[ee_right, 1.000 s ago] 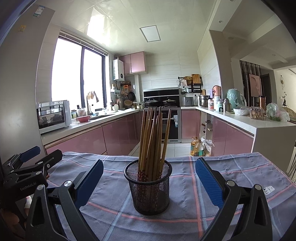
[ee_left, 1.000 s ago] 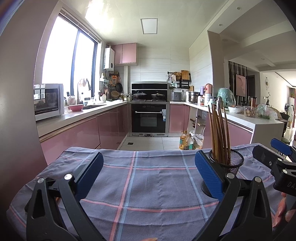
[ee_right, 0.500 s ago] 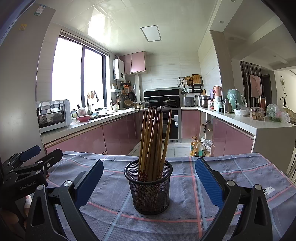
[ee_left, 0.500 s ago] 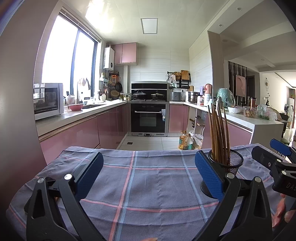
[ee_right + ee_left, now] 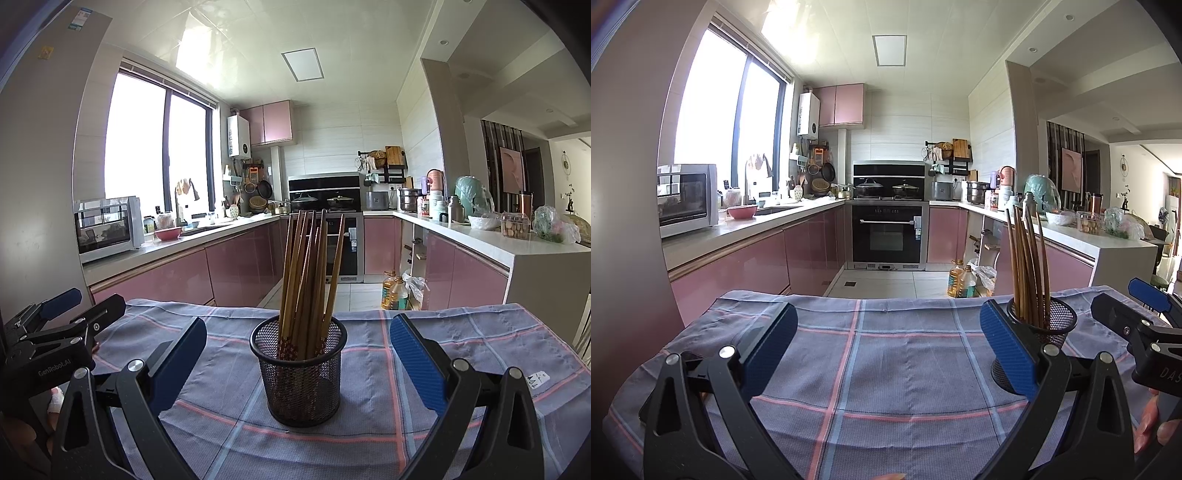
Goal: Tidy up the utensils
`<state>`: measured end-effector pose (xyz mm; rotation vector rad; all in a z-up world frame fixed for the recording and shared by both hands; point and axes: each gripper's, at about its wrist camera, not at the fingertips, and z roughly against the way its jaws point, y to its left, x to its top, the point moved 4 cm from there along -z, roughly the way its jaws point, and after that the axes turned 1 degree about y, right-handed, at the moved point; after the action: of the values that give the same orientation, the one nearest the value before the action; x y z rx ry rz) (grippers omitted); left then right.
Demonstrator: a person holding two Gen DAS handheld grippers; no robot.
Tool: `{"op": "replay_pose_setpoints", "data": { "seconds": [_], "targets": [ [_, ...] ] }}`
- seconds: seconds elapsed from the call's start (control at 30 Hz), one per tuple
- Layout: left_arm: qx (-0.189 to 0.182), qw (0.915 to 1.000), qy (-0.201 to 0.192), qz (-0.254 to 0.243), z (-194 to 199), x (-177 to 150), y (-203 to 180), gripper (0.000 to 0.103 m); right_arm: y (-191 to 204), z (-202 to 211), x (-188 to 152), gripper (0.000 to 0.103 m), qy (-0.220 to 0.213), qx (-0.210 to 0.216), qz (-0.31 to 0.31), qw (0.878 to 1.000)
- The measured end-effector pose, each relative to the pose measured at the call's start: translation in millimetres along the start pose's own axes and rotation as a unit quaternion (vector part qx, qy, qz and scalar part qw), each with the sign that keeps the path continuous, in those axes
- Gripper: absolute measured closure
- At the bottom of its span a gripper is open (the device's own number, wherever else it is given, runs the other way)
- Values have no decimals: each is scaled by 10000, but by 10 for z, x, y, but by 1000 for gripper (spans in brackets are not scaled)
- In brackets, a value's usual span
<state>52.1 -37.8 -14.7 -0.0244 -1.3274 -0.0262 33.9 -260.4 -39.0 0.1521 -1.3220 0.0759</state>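
Observation:
A black mesh cup (image 5: 300,373) stands upright on the checked cloth (image 5: 369,424), holding several brown chopsticks (image 5: 306,273). My right gripper (image 5: 297,354) is open, its blue pads on either side of the cup and a little nearer the camera, touching nothing. In the left wrist view the same cup (image 5: 1051,321) with its chopsticks (image 5: 1028,269) shows behind the right pad (image 5: 1006,345). My left gripper (image 5: 886,345) is open over bare cloth (image 5: 879,369), holding nothing. Each gripper appears at the edge of the other's view: the right gripper (image 5: 1141,314), the left gripper (image 5: 64,314).
The table's far edge drops to a tiled kitchen floor. Pink cabinets and a worktop with a microwave (image 5: 687,199) run along the left; an oven (image 5: 890,236) is at the back. Oil bottles (image 5: 393,291) stand on the floor beside the right counter.

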Motion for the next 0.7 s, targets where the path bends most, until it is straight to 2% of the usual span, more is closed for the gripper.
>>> {"op": "replay_pose_setpoints", "data": {
  "seconds": [0.7],
  "targets": [
    [16, 10000, -6, 19, 6, -20, 14, 6, -15, -8, 0, 7, 2, 8, 7, 10000]
  ]
}}
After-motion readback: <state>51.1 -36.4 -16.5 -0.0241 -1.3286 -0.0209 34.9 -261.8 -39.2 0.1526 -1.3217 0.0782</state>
